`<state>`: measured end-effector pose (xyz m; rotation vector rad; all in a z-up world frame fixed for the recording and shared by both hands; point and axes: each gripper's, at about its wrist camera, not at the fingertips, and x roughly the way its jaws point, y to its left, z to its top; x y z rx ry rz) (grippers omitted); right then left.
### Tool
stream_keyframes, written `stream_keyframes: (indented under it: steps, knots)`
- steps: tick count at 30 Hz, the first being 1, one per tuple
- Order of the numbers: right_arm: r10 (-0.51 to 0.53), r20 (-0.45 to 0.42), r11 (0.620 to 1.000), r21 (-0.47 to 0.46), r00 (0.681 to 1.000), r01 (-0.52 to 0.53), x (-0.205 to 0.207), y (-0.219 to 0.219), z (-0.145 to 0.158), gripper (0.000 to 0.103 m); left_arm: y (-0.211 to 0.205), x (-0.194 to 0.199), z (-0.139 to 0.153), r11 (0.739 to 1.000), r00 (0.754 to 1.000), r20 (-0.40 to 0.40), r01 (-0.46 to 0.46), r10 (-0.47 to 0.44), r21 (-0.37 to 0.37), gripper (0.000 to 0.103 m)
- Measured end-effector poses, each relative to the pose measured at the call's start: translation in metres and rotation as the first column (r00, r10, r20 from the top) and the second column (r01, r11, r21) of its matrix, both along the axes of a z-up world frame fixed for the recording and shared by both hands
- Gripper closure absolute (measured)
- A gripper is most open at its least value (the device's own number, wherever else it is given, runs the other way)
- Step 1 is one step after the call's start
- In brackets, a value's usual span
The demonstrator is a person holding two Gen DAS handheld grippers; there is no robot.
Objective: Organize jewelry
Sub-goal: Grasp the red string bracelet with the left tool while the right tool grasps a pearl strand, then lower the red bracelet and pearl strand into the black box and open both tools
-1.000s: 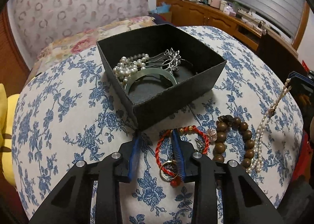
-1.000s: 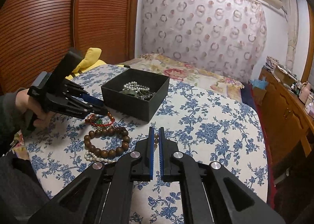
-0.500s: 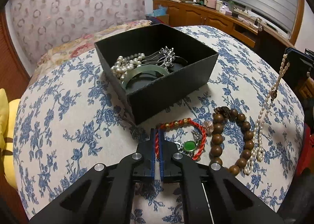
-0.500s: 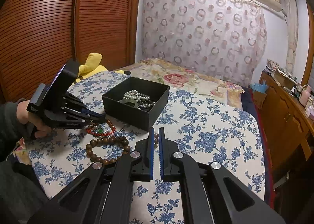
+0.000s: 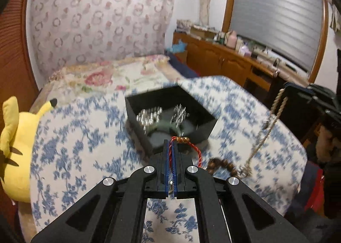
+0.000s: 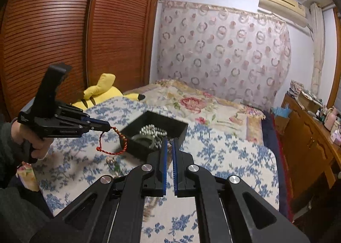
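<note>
My left gripper [image 5: 170, 142] is shut on a red cord bracelet [image 5: 195, 149] with gold beads and holds it in the air just before the black box [image 5: 204, 130]. The right wrist view shows that gripper [image 6: 107, 129] with the bracelet [image 6: 113, 147] hanging from its tip, left of the box [image 6: 136, 148]. The box holds pearls [image 5: 147, 118], a green bangle [image 5: 164, 128] and a silver piece. A wooden bead bracelet [image 5: 221, 165] and a pearl necklace [image 5: 264, 132] lie on the floral cloth to the right. My right gripper [image 6: 169, 142] is shut and empty.
A yellow plush toy [image 5: 15, 149] sits at the table's left edge. A bed [image 6: 202, 102] lies beyond the table. A wooden sideboard [image 5: 230, 61] with clutter runs along the right wall. A small pendant [image 6: 115, 164] lies on the cloth below the hanging bracelet.
My left gripper closed on the red bracelet and has lifted it off the cloth toward the box. The right gripper rose a little and stays shut.
</note>
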<state>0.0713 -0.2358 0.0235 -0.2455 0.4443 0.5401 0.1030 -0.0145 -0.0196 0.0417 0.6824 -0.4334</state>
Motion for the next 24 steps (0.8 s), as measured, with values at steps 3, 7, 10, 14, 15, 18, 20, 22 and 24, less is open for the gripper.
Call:
stream_keyframes:
  steps: [3,7,10,14,15,18,20,22,24]
  knots:
    - [0.006,0.014,1.0,0.006,1.0,-0.006,0.003,0.003,0.009,0.098,0.0,-0.001,0.016,1.0,0.999,0.034,-0.004,0.004,-0.016,0.102]
    - [0.008,0.033,1.0,0.01,0.999,-0.008,0.01,0.008,0.02,0.098,-0.001,0.004,0.028,1.0,0.998,0.062,-0.016,0.018,-0.021,0.102]
    - [0.012,0.058,1.0,0.013,0.998,-0.013,0.015,0.012,0.032,0.098,-0.001,0.01,0.034,0.999,0.997,0.076,-0.026,0.028,-0.027,0.102]
    - [0.017,0.103,1.0,0.015,0.995,-0.018,0.024,0.017,0.05,0.098,0.001,0.019,0.037,0.999,0.996,0.084,-0.038,0.041,-0.037,0.101]
    - [0.016,0.116,1.0,0.019,0.993,-0.018,0.028,0.018,0.056,0.098,0.002,0.021,0.037,0.998,0.996,0.084,-0.039,0.042,-0.04,0.101]
    - [0.021,0.148,0.999,0.028,0.989,-0.026,0.038,0.022,0.07,0.098,0.002,0.031,0.038,0.998,0.995,0.088,-0.043,0.047,-0.042,0.102]
    - [0.025,0.161,0.999,0.033,0.987,-0.03,0.044,0.024,0.076,0.098,0.003,0.038,0.036,0.998,0.995,0.084,-0.047,0.051,-0.045,0.101]
    - [0.029,0.172,0.999,0.038,0.985,-0.036,0.053,0.027,0.082,0.098,0.004,0.045,0.034,0.998,0.995,0.081,-0.05,0.054,-0.047,0.101]
    - [0.037,0.176,0.998,0.04,0.984,-0.044,0.064,0.032,0.087,0.098,0.005,0.051,0.033,0.997,0.995,0.077,-0.055,0.058,-0.049,0.101]
